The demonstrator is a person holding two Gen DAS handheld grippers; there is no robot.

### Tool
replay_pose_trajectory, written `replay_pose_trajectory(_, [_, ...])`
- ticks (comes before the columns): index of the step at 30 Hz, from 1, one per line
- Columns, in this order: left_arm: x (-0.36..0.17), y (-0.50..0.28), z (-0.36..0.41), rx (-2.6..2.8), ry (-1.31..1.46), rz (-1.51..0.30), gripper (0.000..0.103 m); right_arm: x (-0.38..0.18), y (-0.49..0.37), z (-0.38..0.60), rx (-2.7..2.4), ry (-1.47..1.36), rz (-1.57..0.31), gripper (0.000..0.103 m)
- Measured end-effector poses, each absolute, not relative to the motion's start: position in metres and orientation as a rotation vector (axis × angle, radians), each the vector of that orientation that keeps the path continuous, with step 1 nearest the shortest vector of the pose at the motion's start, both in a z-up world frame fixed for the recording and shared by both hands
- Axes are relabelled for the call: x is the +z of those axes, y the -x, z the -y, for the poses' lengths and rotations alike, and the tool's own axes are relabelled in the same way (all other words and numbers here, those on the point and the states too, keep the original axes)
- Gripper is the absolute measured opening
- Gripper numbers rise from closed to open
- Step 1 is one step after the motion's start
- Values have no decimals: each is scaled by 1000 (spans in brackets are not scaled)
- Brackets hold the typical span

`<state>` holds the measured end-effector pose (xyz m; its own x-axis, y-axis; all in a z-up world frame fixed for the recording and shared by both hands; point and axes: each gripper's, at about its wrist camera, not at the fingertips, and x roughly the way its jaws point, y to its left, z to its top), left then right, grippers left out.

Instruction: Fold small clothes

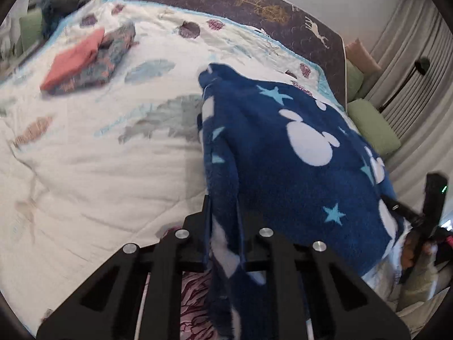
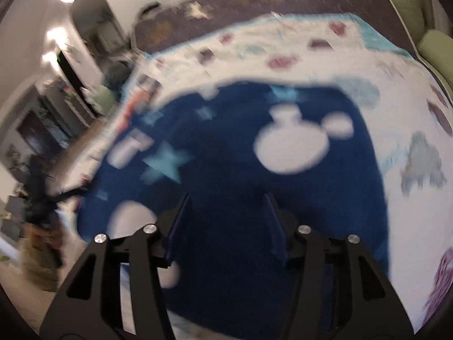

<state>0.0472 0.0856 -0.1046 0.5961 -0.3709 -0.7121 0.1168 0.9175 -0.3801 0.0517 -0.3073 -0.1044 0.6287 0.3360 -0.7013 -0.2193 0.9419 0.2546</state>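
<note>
One navy fleece garment (image 1: 297, 153), dotted with white mouse-head shapes and pale blue stars, lies spread over the white feather-print quilt (image 1: 93, 167) on the bed, one edge bunched up and running back into the left gripper (image 1: 223, 226), whose jaws pinch that thick fold. Over its flat middle hangs the right gripper (image 2: 226, 212), its jaws spread with no cloth between the pads, though that view is blurred. Further up the quilt sit a folded coral piece (image 1: 75, 58) and a patterned folded piece (image 1: 110, 53), touching
</note>
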Motion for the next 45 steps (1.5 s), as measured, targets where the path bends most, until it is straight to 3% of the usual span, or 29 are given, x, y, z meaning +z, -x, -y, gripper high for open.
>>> replay_pose_trajectory(6, [-88,-29,-86,-290,324,-836,23,-78,-31,299,289,-143,-766,53])
replay_pose_trajectory(7, [-83,-24,-88,-295,316,-820,27,-71,-25,296,319,-157,-745,53])
replay_pose_trajectory(9, [-73,-12,-87,-306,283,-780,51,-64,-15,287,396,-182,-720,53])
replay_pose_trajectory(12, [-90,-11,-80,-259,165,-847,55,-83,-16,269,436,-152,-784,62])
replay_pose_trajectory(14, [-118,-15,-88,-256,244,-900,62,-109,-25,261,387,-127,-859,62])
replay_pose_trajectory(16, [-120,-12,-98,-263,338,-885,62,-114,-20,256,360,-103,-819,62])
replay_pose_trajectory(27, [-94,8,-83,-268,184,-811,61,-70,10,231,481,-162,-730,62])
replay_pose_trajectory(31, [-98,13,-80,-265,162,-818,62,-107,-5,225,417,-151,-898,62])
replay_pose_trajectory(33, [-99,15,-81,-261,169,-824,62,-115,-5,229,421,-179,-879,62])
replay_pose_trajectory(39, [-98,22,-84,-268,161,-815,63,-93,13,211,408,-62,-809,64])
replay_pose_trajectory(45, [-97,30,-103,-245,202,-800,67,-81,33,161,540,107,-755,71])
